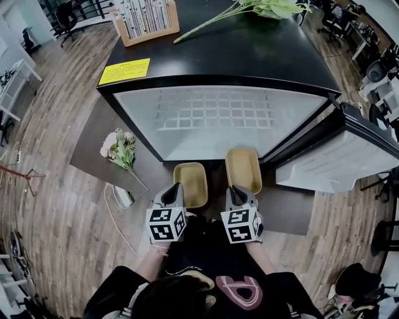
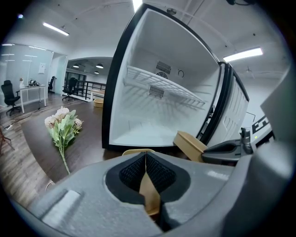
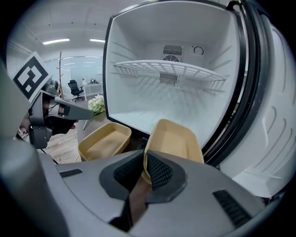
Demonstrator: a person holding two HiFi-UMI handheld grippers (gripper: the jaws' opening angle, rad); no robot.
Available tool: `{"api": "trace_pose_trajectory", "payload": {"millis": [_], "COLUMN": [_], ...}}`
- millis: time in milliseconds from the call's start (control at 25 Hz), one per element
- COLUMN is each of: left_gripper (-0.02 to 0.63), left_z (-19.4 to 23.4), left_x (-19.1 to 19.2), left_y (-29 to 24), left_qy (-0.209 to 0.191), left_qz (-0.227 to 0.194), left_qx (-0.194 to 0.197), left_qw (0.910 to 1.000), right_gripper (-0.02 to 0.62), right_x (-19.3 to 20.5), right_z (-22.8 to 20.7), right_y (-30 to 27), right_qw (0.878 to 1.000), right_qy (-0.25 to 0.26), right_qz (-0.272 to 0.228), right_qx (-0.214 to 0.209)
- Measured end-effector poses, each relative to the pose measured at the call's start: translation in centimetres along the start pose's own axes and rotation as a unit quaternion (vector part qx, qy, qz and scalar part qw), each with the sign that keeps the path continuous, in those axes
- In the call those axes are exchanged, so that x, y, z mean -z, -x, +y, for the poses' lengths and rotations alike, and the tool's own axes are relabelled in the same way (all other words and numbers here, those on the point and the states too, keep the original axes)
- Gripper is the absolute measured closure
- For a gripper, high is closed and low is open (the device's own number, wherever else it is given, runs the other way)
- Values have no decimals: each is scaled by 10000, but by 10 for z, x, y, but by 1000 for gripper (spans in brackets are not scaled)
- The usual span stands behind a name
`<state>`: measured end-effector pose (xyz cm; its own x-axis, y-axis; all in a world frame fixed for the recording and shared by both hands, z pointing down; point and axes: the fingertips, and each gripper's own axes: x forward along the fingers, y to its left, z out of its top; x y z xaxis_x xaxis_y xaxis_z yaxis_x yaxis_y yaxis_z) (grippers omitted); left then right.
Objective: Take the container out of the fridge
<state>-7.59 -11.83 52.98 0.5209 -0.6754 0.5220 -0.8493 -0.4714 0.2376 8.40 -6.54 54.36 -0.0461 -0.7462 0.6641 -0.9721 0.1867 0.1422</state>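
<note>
Two tan, empty, oblong containers sit just in front of the open fridge [image 1: 149, 128]. My left gripper [image 1: 176, 192] is shut on the near rim of the left container [image 1: 191, 182]; in the left gripper view that rim [image 2: 149, 187] is pinched between the black pads. My right gripper [image 1: 236, 194] is shut on the near rim of the right container [image 1: 244, 168], whose far end reaches the fridge's opening. In the right gripper view this container [image 3: 178, 141] tilts up ahead of the jaws, with the left container [image 3: 105, 140] beside it. The fridge's white inside [image 3: 152, 111] holds only a wire shelf [image 3: 171, 69].
The fridge door [image 1: 340, 159] stands open at the right. A bunch of flowers [image 1: 120, 149] lies on a dark mat [image 1: 90, 146] to the left. On the fridge's black top are a wooden rack [image 1: 144, 22], a yellow label [image 1: 124, 70] and a green stem [image 1: 249, 9].
</note>
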Motion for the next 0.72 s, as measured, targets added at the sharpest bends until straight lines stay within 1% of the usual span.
{"api": "trace_pose_trajectory", "payload": {"millis": [520,720], "left_gripper": [594,594], "left_z": [-9,-12], "left_x": [6,8], "left_y": [1,1], "left_qy": [-87,-144], "left_qz": [30,85], "left_qx": [28,37], "left_qw": [10000,9999], "right_gripper": [565,565], "right_x": [27,43], "right_z": [16,17], "right_y": [10,3], "right_qw": [9998,9994], "right_qy": [143,130], "right_qz": [114,302], "right_qx": [-13,-42]}}
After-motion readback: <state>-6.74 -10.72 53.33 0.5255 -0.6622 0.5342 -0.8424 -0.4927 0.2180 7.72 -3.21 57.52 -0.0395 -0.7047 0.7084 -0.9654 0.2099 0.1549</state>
